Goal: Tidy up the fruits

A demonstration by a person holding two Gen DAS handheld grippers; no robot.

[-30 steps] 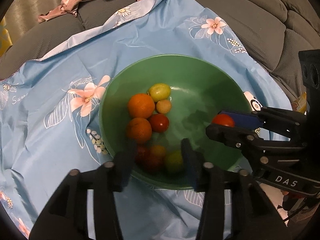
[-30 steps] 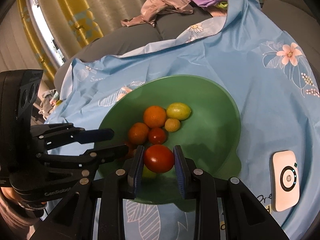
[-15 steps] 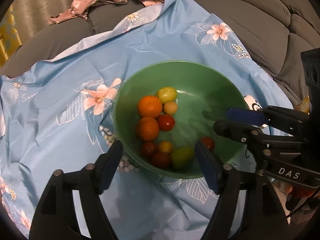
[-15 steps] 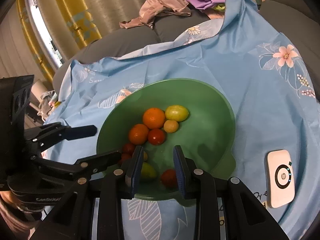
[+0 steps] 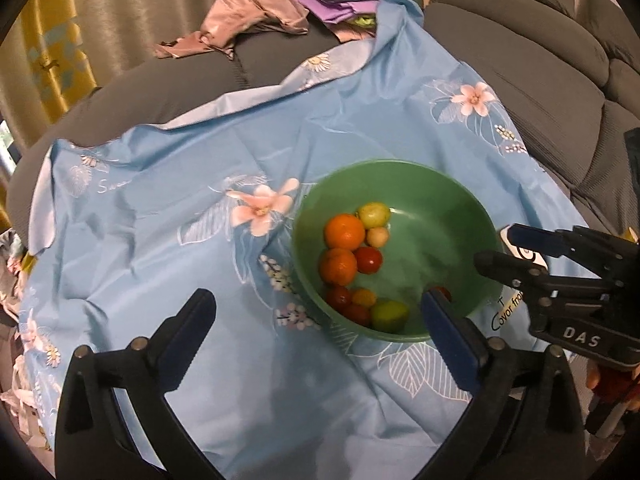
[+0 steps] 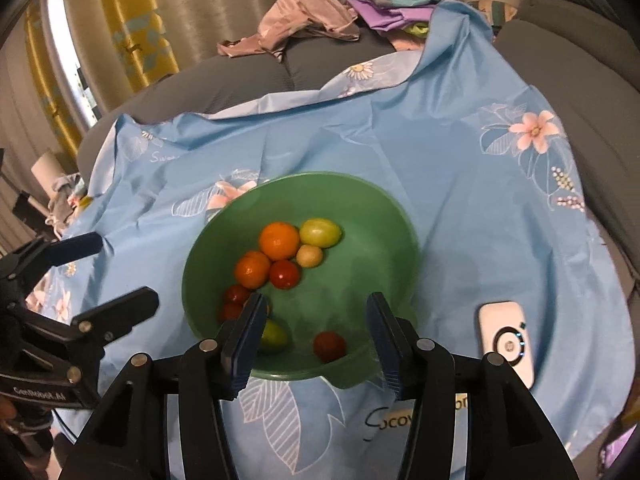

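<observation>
A green bowl [image 6: 384, 216] on a blue flowered cloth holds several fruits: two oranges [image 6: 279, 241], red tomatoes [image 6: 284, 274], a yellow-green fruit [image 6: 320, 232] and a lone red tomato [image 6: 329, 345] near the front wall. The bowl also shows in the left wrist view [image 5: 440, 200]. My right gripper [image 6: 316, 342] is open and empty above the bowl's near rim. My left gripper [image 5: 316, 320] is open wide and empty, to the left of the bowl over the cloth.
A white device [image 6: 507, 340] lies on the cloth right of the bowl. The cloth [image 5: 200, 160] covers a grey sofa [image 5: 540, 60]. A pile of clothes [image 6: 312, 16] lies at the back. Curtains hang behind.
My right gripper opened and let the red tomato fall into the bowl. Both grippers rose and drew back, and the left gripper opened wider and shifted left.
</observation>
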